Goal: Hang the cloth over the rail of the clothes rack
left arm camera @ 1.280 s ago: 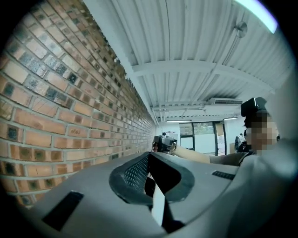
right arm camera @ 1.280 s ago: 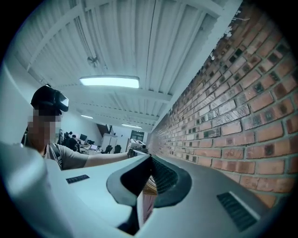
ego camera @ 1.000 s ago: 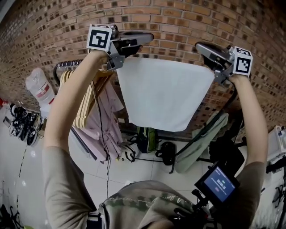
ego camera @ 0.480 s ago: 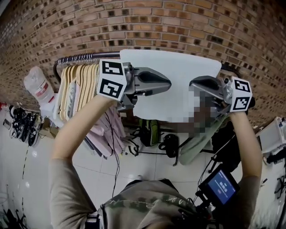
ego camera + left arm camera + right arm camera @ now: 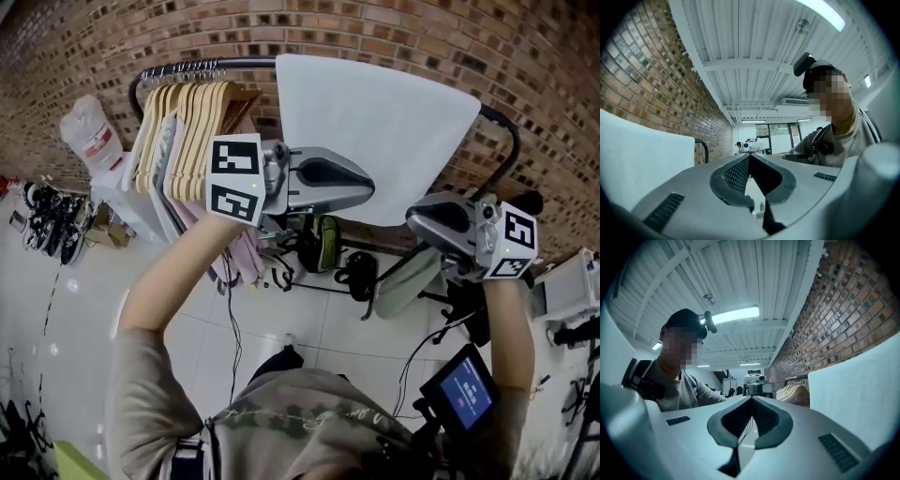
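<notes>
At the far left of the head view a cluster of shoes point(image 5: 49, 234) lies on the white floor point(image 5: 84, 319), with a white bag point(image 5: 89, 141) next to it against the brick wall point(image 5: 394, 33). A row of wooden hangers point(image 5: 187, 127) hangs packed together on the left part of the clothes rack's rail point(image 5: 192, 67). Just right of them the left gripper point(image 5: 368, 185) points level toward the right, in front of the lower left part of the cloth; its own view shows its jaws pressed together at the tips with nothing between them point(image 5: 751, 157). The white cloth point(image 5: 375, 117) hangs over the rail just right of the hangers, flat against the wall side, held by neither gripper; it shows at the left edge of the left gripper view point(image 5: 642, 159) and at the right edge of the right gripper view point(image 5: 858, 394). The right gripper point(image 5: 415, 218) points toward the left below the cloth's lower right corner, its jaws likewise closed on nothing point(image 5: 751, 399). A small lit screen point(image 5: 466, 392) sits at the lower right
</notes>
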A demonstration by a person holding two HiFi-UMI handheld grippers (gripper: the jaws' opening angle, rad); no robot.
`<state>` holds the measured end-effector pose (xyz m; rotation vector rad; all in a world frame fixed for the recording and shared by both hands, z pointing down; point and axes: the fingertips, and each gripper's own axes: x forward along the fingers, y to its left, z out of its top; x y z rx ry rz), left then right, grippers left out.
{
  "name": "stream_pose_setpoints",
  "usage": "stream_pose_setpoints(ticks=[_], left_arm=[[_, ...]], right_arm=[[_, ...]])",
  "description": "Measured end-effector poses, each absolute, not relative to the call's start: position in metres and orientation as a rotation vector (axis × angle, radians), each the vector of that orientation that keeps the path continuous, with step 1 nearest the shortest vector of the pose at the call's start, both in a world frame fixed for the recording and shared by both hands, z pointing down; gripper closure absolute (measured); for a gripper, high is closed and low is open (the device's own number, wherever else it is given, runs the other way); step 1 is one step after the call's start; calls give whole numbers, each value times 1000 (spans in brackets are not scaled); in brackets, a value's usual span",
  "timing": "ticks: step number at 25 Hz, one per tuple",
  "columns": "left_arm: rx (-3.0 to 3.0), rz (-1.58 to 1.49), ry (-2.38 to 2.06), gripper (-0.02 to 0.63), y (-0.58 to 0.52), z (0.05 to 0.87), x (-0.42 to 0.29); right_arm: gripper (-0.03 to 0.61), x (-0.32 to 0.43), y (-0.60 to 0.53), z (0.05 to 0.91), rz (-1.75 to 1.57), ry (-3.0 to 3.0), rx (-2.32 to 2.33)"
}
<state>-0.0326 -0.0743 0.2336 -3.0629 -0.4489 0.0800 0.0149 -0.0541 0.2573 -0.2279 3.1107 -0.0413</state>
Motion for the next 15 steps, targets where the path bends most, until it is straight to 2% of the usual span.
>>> stream_pose_setpoints(ticks=[9, 15], left_arm=[[-3098, 39, -336, 609, 20, 264, -28], [-3118, 69, -342, 609, 41, 273, -49]], right_arm=[[574, 6, 25, 270, 2, 3125, -158], [574, -17, 54, 280, 39, 3128, -174]])
